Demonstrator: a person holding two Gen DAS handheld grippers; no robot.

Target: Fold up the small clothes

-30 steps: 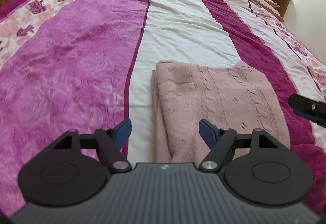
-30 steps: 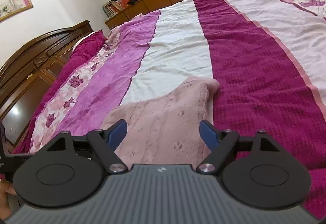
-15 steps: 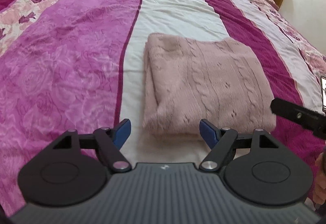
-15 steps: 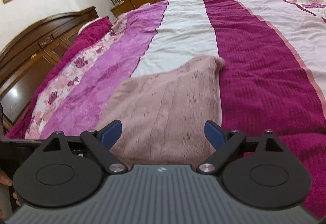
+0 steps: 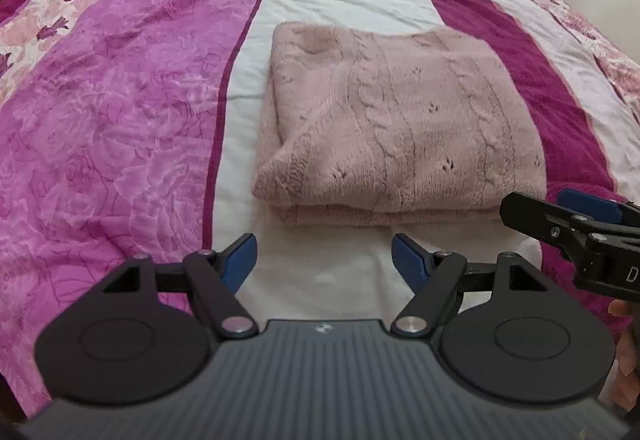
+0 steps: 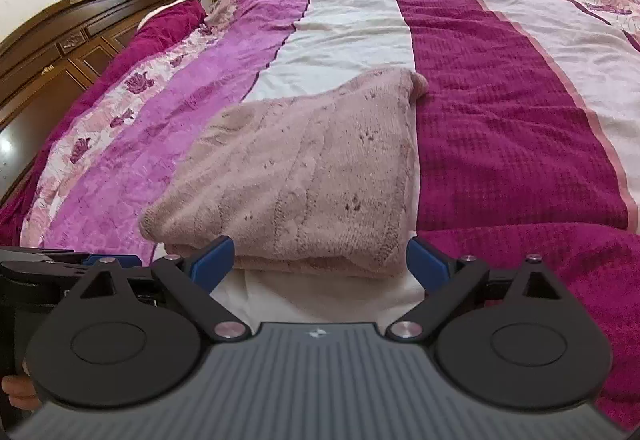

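Judging by its fuzzy nap and sagging corners, this pink cable-knit sweater (image 5: 396,120) will handle as soft, light and floppy: nothing to break, but layers that slide apart if I pinch only the top one. It lies folded into a rough rectangle on the white middle stripe of the striped bedspread (image 5: 120,100), its right side reaching onto the dark magenta stripe.

Starting at the left, my left gripper (image 5: 324,260) hangs just short of the near left corner, jaws spread with nothing but white cloth between them. That rounded corner, where the stacked edges show, looks like the place for this hand to bite, deep enough to catch every layer.

Across the middle, the knit shows vertical cable ribs, small eyelet holes and a doubled near edge.

On the right, my right gripper (image 6: 320,264) sits at the near right corner; its jaws have just been opening and now stand wide, the near edge of the sweater lying in front of them, unpinched. I would grip the stacked hem there, low against the bed.
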